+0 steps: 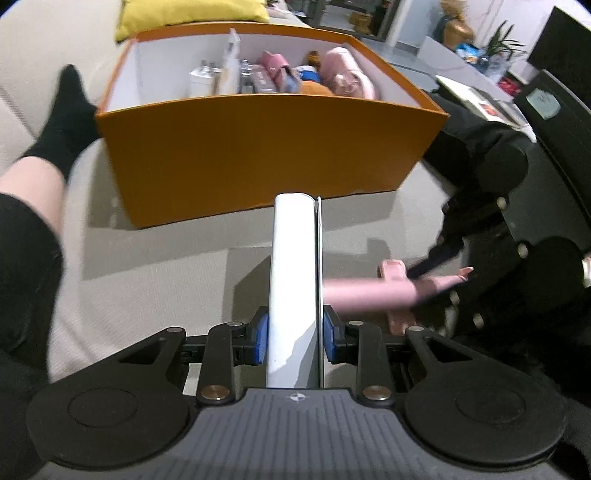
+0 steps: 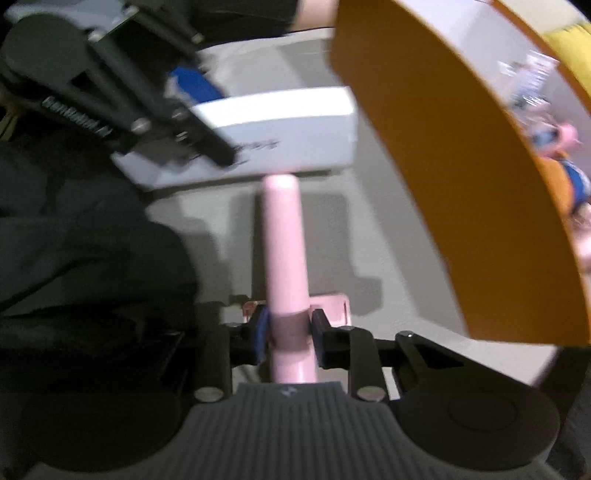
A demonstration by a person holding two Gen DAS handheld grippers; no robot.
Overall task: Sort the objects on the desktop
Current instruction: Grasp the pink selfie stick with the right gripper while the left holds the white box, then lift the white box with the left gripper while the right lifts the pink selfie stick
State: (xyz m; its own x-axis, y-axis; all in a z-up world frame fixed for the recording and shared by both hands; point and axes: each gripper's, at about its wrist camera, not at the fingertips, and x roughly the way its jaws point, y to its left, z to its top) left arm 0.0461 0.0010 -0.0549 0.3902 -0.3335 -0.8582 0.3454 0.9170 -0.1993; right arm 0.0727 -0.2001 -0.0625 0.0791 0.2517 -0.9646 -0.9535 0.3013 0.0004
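left wrist view: left claw (image 1: 295,341) is clamped on a white flat box (image 1: 293,280), blue pads (image 1: 260,338) pressing both its sides; the box stands on edge and runs forward from the claw
orange bin: the big orange box (image 1: 258,162) sits just ahead on the pale cushioned surface (image 1: 147,280), open top; inside it, pink plush bits, a small doll and some white packets, all crowded at the far wall
right of the box: a pink tool (image 1: 369,291), blurred, pokes in beside the white flat box, near it; whether they touch i cannot tell; the dark frame of the right claw (image 1: 439,254) comes in behind it
left edge: a person's leg in a black sock (image 1: 62,122) rests beside the orange box
far back: a yellow cushion (image 1: 184,14) lies beyond the bin

right wrist view: right claw (image 2: 290,334) has the pink tool (image 2: 282,236) between its fingers; the left pad touches the handle, the right finger shows a slim gap, so a firm grip is not shown; picture is smeared
pink tool: its round handle points forward, tip just under the white flat box (image 2: 280,136)
left claw here: left claw (image 2: 192,107) enters from upper left, holding that white flat box above the pale surface (image 2: 351,229)
orange bin: the orange box wall (image 2: 461,184) curves down the right side, close to the white flat box's end
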